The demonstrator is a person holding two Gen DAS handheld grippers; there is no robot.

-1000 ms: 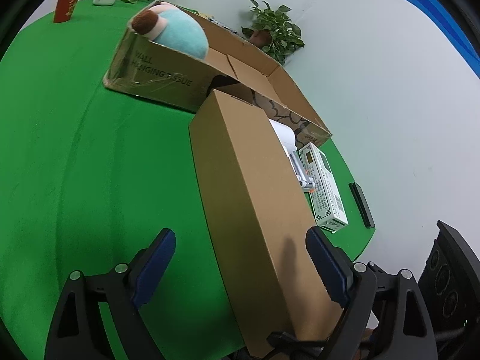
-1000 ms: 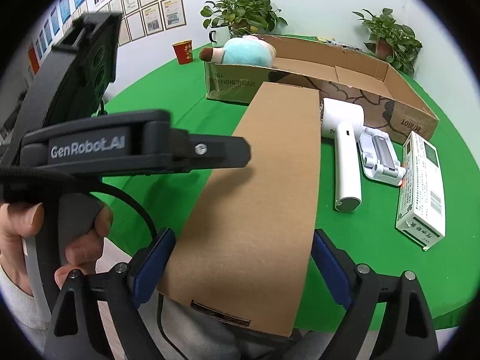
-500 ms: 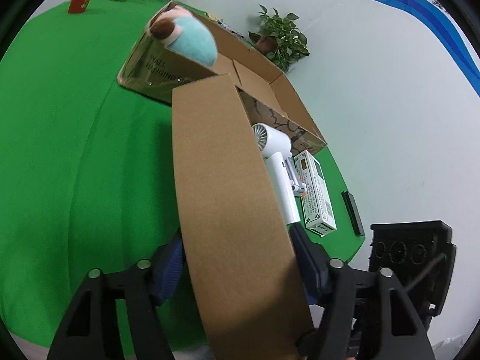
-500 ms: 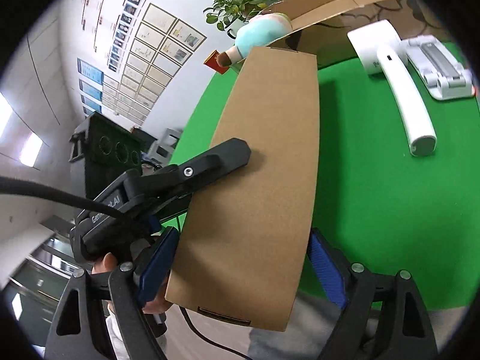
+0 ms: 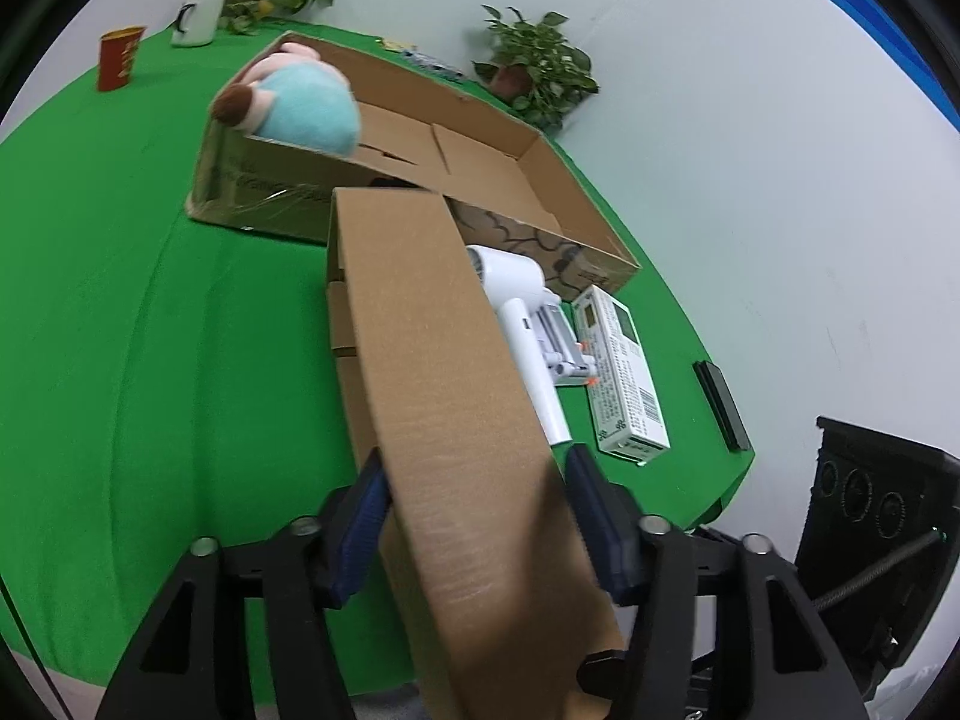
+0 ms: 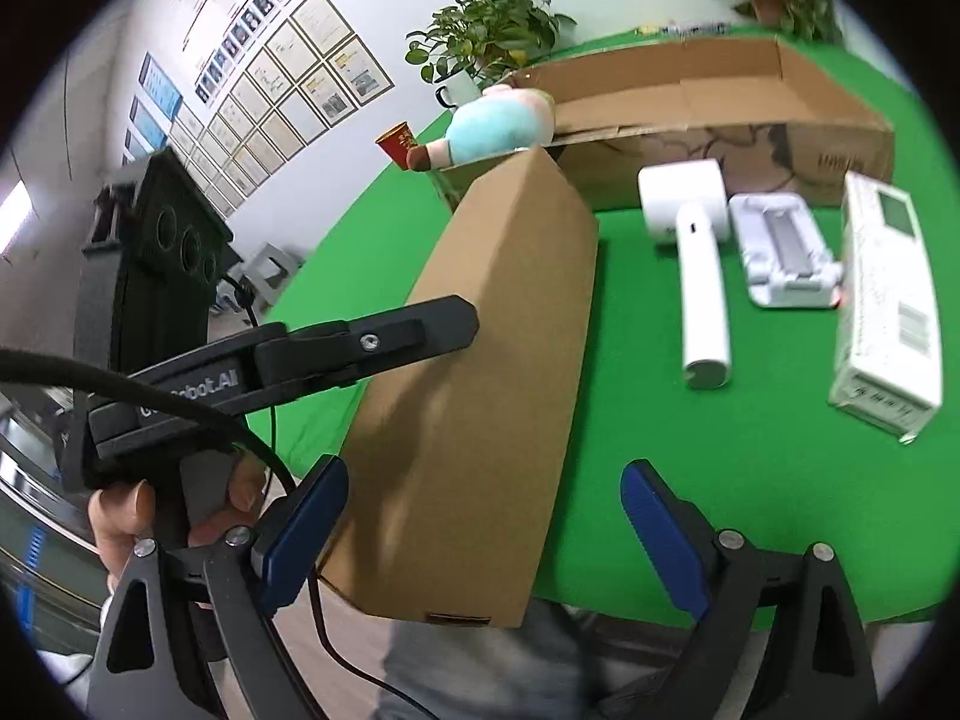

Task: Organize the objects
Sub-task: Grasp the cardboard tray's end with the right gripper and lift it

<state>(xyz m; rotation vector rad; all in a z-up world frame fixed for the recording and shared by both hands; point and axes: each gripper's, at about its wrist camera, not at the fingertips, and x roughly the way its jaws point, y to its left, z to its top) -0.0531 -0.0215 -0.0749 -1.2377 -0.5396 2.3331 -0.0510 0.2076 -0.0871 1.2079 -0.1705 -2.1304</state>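
Green table cloth (image 5: pixel 120 330) | white walls | left tongs (image 5: pixel 474 516) clamp cardboard box (image 5: pixel 444 360) | right tongs (image 6: pixel 486 528) seemingly apart

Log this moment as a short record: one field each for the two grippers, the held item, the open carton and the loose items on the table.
left gripper: jaws have just been closing, pads now pressed on the long brown cardboard box
right gripper: open, jaws wide; box's near end lies between them, not clamped
held item: long brown cardboard box, near end raised past the table edge
open carton: plush toy in one end
loose items on green tablecloth: white hair dryer, white holder, white printed box
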